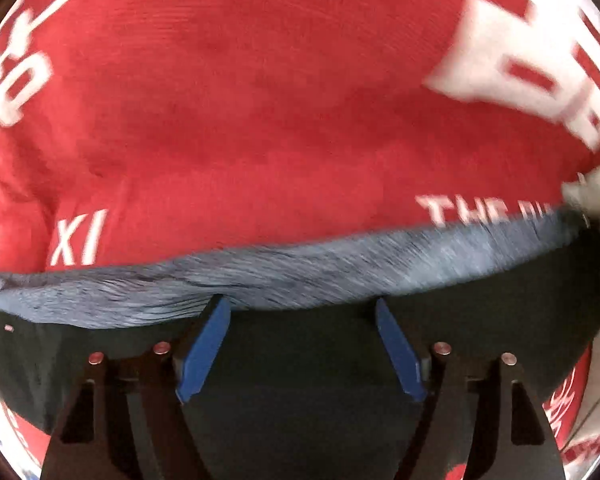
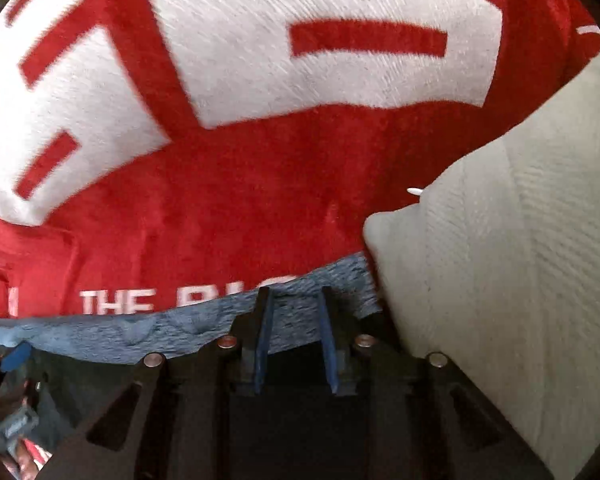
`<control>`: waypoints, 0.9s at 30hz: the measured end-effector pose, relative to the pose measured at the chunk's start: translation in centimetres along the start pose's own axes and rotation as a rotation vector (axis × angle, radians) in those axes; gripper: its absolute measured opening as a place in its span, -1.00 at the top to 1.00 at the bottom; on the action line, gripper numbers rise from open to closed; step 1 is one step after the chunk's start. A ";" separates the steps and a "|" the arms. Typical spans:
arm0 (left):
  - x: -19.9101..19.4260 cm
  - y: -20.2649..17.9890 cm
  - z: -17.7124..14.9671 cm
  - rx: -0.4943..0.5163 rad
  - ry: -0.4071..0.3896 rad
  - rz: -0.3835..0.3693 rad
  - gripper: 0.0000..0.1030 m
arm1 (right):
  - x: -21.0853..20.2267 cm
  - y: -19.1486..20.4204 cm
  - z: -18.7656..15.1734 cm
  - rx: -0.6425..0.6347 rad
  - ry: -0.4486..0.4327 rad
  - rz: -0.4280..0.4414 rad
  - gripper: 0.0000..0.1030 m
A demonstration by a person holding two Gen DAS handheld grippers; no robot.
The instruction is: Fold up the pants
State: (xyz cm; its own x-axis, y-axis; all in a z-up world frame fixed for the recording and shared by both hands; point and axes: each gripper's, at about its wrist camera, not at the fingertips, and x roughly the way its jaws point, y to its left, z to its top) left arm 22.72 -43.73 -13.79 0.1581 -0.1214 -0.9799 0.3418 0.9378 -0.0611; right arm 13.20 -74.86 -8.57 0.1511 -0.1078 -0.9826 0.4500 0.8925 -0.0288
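Grey-blue pants [image 1: 284, 276] lie on a red printed blanket [image 1: 260, 112], their edge just beyond both tongs; left gripper [image 1: 303, 308] spread wide, nothing between; right gripper [image 2: 296, 300] slightly parted over the fabric, pads not pinching; beige cloth [image 2: 520, 240] beside it

Red blanket [image 1: 260, 100] w/ big white block letters upper right. Pants [image 1: 300, 276] were mottled blue-grey over black. Gripper pads [image 1: 204, 352] blue. Pale grey-beige fabric [image 2: 520, 260] at right.
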 end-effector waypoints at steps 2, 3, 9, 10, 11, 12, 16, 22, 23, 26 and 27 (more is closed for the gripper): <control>-0.5 1.8 0.5 -0.040 -0.017 0.003 -0.48 | -1.2 0.2 -1.0 0.016 -0.004 0.048 0.14; -0.6 2.6 0.6 -0.045 -0.026 0.024 -0.48 | -1.9 0.5 -1.9 0.012 -0.008 0.066 0.03; 1.6 6.4 0.5 -0.044 -0.020 0.116 -0.76 | -1.9 3.4 -7.6 -0.094 0.035 0.073 -0.16; 1.6 7.0 0.9 -0.066 -0.010 0.130 -0.76 | -1.8 3.5 -8.2 -0.089 0.044 0.071 -0.16; 1.3 7.8 1.2 -0.093 -0.010 0.147 -0.76 | -1.8 3.6 -8.8 -0.080 0.043 0.075 -0.16; 1.1 8.8 1.9 -0.112 -0.015 0.160 -0.76 | -2.2 3.4 -9.3 -0.072 0.036 0.083 -0.17; -1.1 11.3 0.9 -0.155 -0.021 0.179 -0.76 | -3.6 2.7 -10.7 -0.018 0.043 0.113 -0.20; -4.4 13.7 -5.2 -0.162 0.006 0.229 -0.76 | -5.8 0.7 -13.4 0.037 0.054 0.151 -0.27; -4.7 14.2 -6.3 -0.176 0.012 0.231 -0.76 | -6.1 0.7 -13.6 0.043 0.059 0.155 -0.27; -4.9 16.2 -8.7 -0.224 0.011 0.254 -0.76 | -6.5 0.1 -13.9 0.049 0.073 0.161 -0.27; -5.1 16.5 -9.5 -0.236 0.001 0.274 -0.76 | -6.4 0.5 -14.0 0.047 0.075 0.159 -0.27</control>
State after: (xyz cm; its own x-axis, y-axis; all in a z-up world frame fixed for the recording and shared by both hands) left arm 18.80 -24.54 -11.64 0.2131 0.1450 -0.9662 0.0640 0.9847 0.1619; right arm 0.11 -67.55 -4.85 0.1586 0.0679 -0.9850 0.4669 0.8739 0.1354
